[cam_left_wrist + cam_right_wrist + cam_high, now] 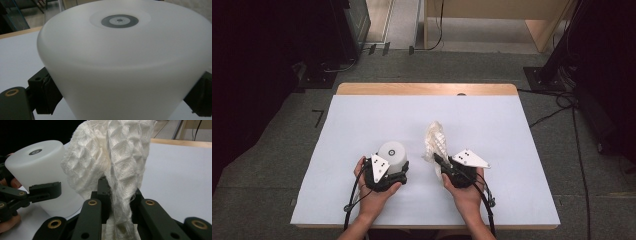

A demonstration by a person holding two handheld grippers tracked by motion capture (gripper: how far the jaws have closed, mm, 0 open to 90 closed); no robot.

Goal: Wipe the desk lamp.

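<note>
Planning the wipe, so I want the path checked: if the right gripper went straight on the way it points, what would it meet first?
Probably nothing but bare table: the right gripper, shut on the white waffle cloth, points past the white cup. Depth is uncertain.

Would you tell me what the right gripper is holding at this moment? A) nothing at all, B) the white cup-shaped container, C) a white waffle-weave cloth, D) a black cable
C: in the right gripper view the right gripper has its jaws shut on the white waffle-weave cloth, which rises bunched from between them, while the white container sits between the jaws of the left gripper.
</note>
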